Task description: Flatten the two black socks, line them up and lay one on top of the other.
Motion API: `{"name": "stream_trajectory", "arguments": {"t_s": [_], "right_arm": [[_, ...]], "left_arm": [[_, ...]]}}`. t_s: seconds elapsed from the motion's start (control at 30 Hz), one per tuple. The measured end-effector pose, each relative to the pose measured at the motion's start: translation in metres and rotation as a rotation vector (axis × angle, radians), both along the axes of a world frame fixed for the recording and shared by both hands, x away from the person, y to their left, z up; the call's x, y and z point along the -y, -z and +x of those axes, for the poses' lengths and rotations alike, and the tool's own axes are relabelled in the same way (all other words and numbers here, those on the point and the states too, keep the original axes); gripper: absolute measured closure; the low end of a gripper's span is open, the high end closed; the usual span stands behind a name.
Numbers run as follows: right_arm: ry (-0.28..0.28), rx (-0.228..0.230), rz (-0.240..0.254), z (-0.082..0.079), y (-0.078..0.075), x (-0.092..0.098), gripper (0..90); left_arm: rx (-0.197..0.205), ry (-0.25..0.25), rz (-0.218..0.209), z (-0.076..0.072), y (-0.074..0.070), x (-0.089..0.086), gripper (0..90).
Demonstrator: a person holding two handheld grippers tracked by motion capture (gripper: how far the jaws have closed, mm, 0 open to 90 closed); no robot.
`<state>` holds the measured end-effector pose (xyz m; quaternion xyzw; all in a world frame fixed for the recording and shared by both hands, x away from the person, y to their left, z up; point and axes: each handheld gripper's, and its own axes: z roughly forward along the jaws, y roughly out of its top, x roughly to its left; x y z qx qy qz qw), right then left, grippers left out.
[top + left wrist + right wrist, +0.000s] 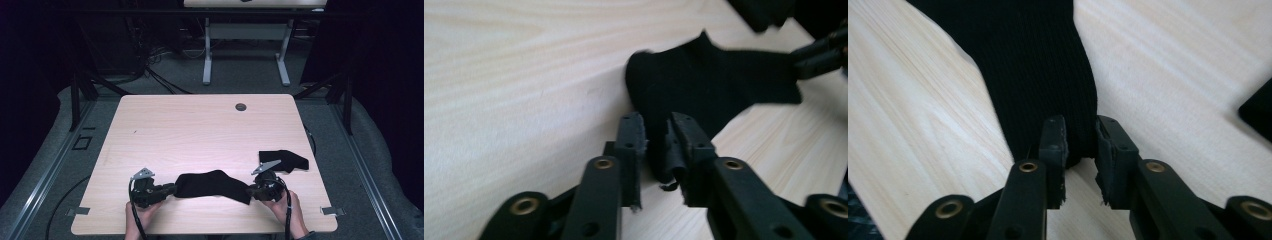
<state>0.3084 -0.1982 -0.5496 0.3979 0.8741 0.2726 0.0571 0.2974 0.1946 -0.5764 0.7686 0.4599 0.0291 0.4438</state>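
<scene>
I have a black sock (212,185) stretched flat on the tabletop (200,130) between my two tongs, so the laying-out looks nearly done; letting go and backing away remain. The left tongs (656,125) stand slightly parted around the sock's end, the fabric loose in the gap. The right tongs (1080,130) are likewise slightly parted around the other end. A second sock (285,160) lies just beyond the right tongs.
</scene>
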Motion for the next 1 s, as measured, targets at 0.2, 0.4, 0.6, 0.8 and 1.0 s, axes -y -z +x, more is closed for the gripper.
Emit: {"name": "stream_trajectory", "arguments": {"t_s": [0.2,0.4,0.6,0.8,1.0], "right_arm": [[0.018,0.048,0.001,-0.004,0.000,0.005,46.4],[0.017,0.113,0.011,-0.018,-0.018,0.009,44.7],[-0.015,0.113,0.013,-0.035,-0.013,-0.002,44.3],[-0.055,0.099,-0.018,-0.036,0.003,-0.017,49.1],[-0.068,0.103,-0.042,-0.036,0.010,-0.022,53.9]], "left_arm": [[0.132,0.056,0.192,-0.007,-0.021,0.002,45.0],[0.207,0.258,0.337,-0.004,-0.039,0.015,46.1],[0.218,0.383,0.406,0.000,-0.029,0.030,51.4],[0.209,0.431,0.442,0.004,-0.017,0.036,56.0],[0.246,0.443,0.520,0.003,-0.011,0.041,62.6]]}}
